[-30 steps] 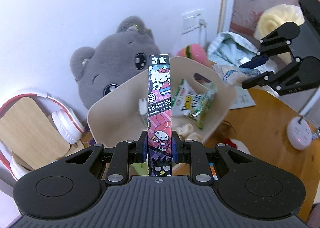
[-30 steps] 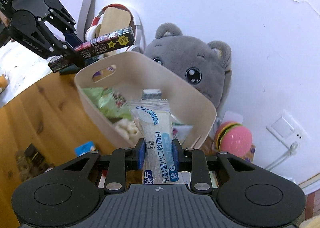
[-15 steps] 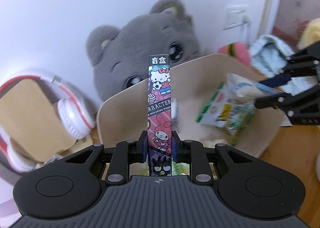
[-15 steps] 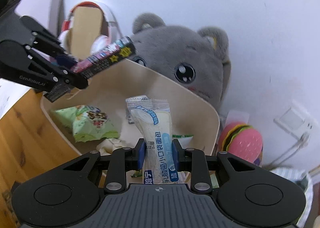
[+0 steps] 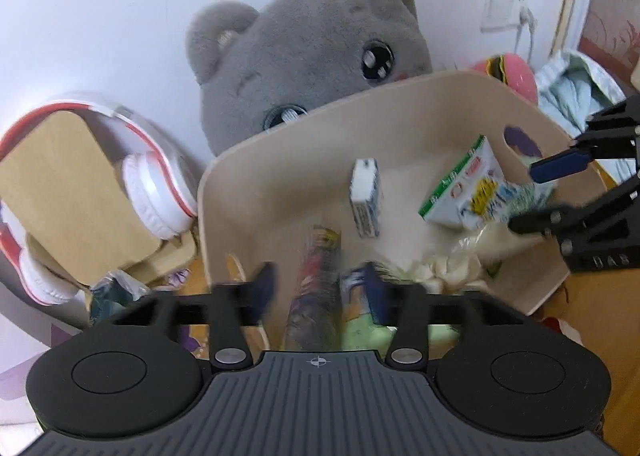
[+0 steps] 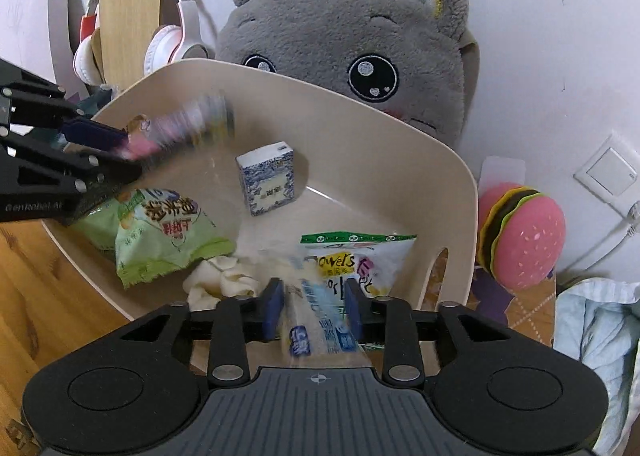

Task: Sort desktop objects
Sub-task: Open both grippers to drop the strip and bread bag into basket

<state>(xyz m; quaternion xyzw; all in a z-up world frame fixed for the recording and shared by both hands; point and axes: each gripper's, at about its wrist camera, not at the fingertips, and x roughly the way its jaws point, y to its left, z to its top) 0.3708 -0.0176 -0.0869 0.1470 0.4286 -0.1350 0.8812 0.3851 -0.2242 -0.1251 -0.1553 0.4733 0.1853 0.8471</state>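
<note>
A beige bin [image 5: 280, 159] [image 6: 360, 127] stands in front of a grey plush. Both grippers hover over it. My left gripper [image 5: 316, 288] is open; the cartoon-printed box [image 5: 316, 284] falls blurred between its fingers and shows in the right wrist view [image 6: 180, 127]. My right gripper [image 6: 314, 308] is open; the white-and-blue bread packet [image 6: 320, 320] drops blurred between its fingers. In the bin lie a small blue-white box [image 6: 268, 183], a green snack bag [image 6: 160, 232] and a white-green snack bag [image 6: 352, 260].
A grey plush [image 6: 348, 35] sits behind the bin. Red-and-white headphones on a wooden stand [image 5: 80, 183] are to the left. A pink burger toy [image 6: 524, 236] and a wall socket [image 6: 608, 171] are to the right. The desk [image 6: 40, 296] is wooden.
Both grippers have moved over the bin and opened. The cartoon box and the bread packet have left the fingers and are falling into the bin.
</note>
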